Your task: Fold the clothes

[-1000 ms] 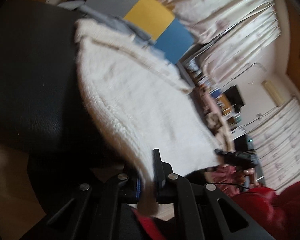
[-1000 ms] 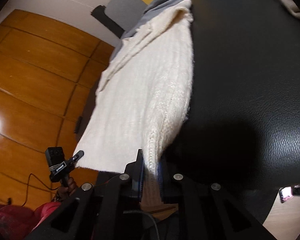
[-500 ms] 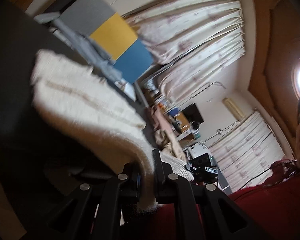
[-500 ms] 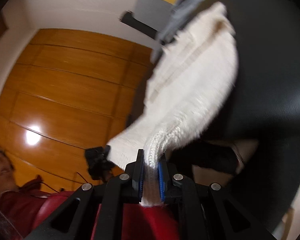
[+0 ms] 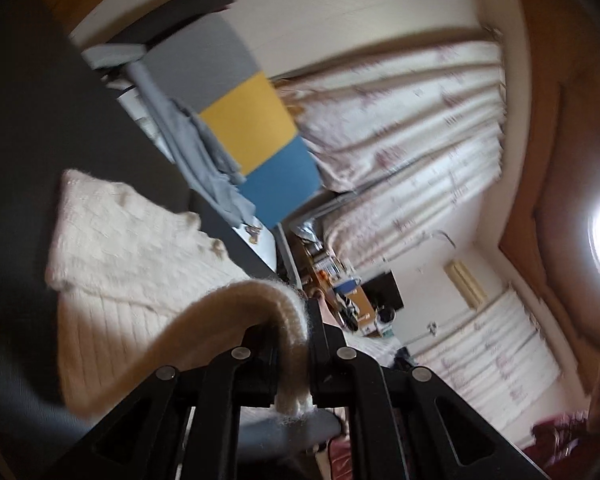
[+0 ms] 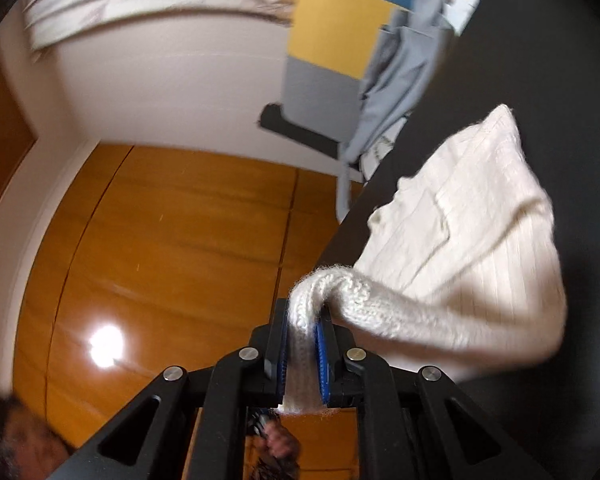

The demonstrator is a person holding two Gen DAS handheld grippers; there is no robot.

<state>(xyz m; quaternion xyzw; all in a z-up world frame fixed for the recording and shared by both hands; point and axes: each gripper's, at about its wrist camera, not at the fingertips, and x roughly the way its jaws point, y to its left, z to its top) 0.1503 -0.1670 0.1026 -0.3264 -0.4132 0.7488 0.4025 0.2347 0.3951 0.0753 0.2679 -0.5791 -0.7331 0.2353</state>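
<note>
A cream knit sweater lies on a black table, its near edge lifted and curling over toward the far part. My left gripper is shut on that lifted hem, which arches up from the table. In the right wrist view the same sweater rests on the black table, and my right gripper is shut on its knit edge between blue pads. Both views are tilted and blurred.
A grey garment hangs over the table's far edge, also the grey garment. Behind it stand grey, yellow and blue wall panels, patterned curtains and cluttered shelves. Orange wooden wall panels fill the right wrist view's left side.
Both grippers have risen and swung forward with the sweater's near edge. That edge now arches over the rest of the sweater. The cameras tilted up toward the walls.
</note>
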